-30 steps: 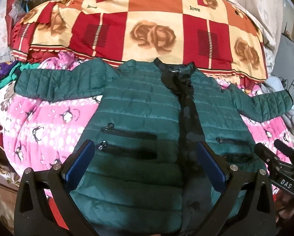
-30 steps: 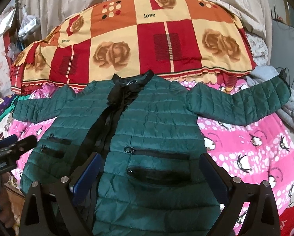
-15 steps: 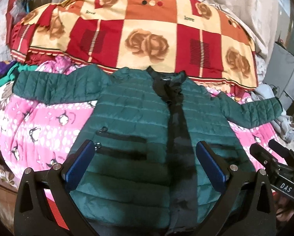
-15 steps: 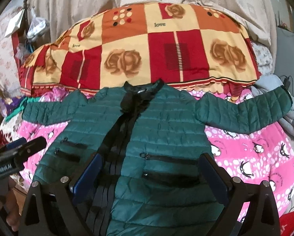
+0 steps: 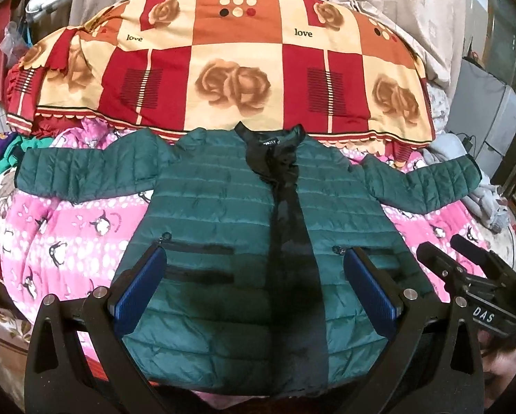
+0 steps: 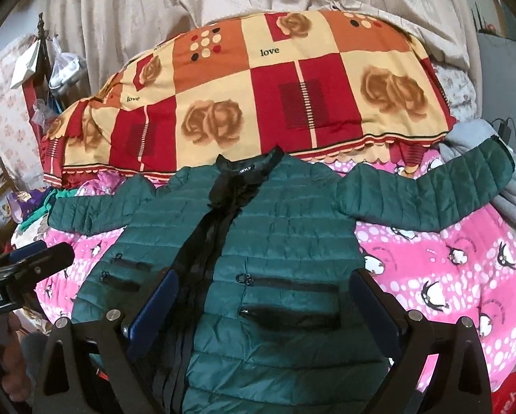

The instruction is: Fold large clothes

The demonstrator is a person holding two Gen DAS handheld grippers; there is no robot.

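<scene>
On the Bed, Nothing Folded Yet

Across the pink penguin blanket (image 5: 68, 238), green quilted jacket (image 5: 216, 214) spread flat, front up, both sleeves out. Left gripper (image 5: 254, 289) and right gripper (image 6: 261, 303) spread wide, gripping nothing. Every fold left to make.
</scene>
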